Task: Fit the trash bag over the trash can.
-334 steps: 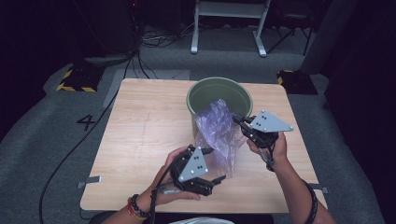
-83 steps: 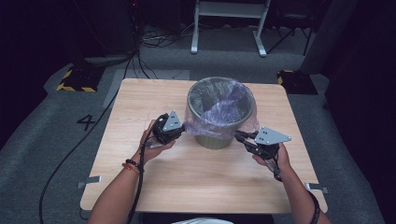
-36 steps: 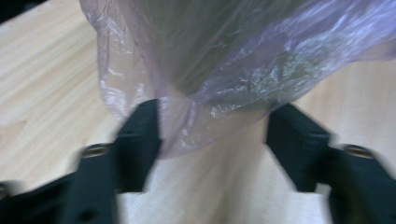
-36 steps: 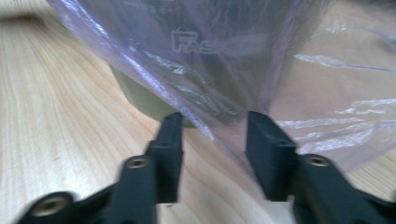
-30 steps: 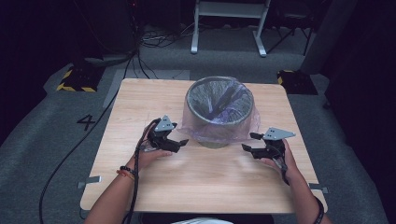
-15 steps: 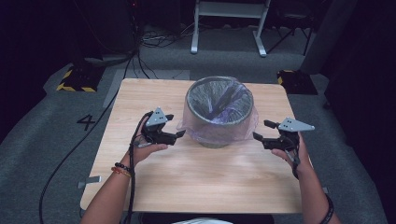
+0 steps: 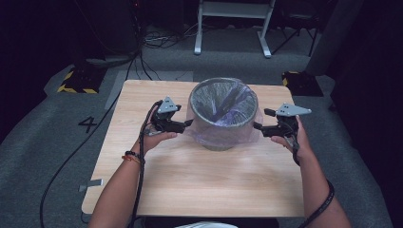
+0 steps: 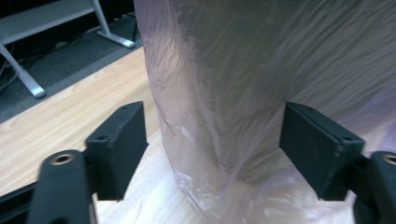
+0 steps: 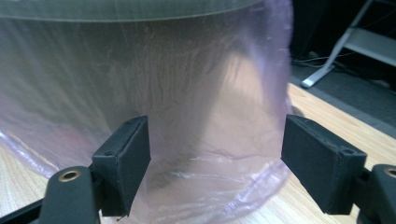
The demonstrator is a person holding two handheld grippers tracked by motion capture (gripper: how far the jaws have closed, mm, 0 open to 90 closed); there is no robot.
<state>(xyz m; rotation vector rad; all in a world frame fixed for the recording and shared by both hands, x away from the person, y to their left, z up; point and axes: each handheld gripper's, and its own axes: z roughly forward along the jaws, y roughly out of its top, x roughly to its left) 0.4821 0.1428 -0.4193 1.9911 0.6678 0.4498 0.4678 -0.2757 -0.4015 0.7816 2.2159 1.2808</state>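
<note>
1. While the purple bin liner (image 7: 223, 135) already drapes over the rim of the grey-green waste bin (image 7: 223, 102) at the middle of the wooden table (image 7: 190, 180), the work in hand looks like smoothing and seating that liner down the bin's outer wall.

2. At the bin's left flank, the left gripper (image 7: 187, 124) has just been narrowing its jaws; in the left gripper view a fold of film (image 8: 219, 140) stands between the black pads (image 8: 122, 140) without either pad pressing on it, so it is released, not grasping.

3. At the bin's right flank, the right gripper (image 7: 258, 126) is likewise released: its pads (image 9: 128, 154) stand wide with loose film (image 9: 210, 154) bulging in the gap, nothing pinched. Its jaws have just been opening.

4. Judging from this, the overhang is on but slack; the skirt billows away from the wall and pools on the table at the base.

5. A sensible next move calls for both sets of jaws to pinch the film on opposite sides and draw it down evenly, gently enough not to tear it or tip the bin.

6. The liner is thin, translucent, crinkled plastic with fine stretch lines and a faint sheen. The bin is a rigid round tub with a smooth rolled rim. The tabletop is pale wood-grain laminate; the pads are matte black blocks.
</note>
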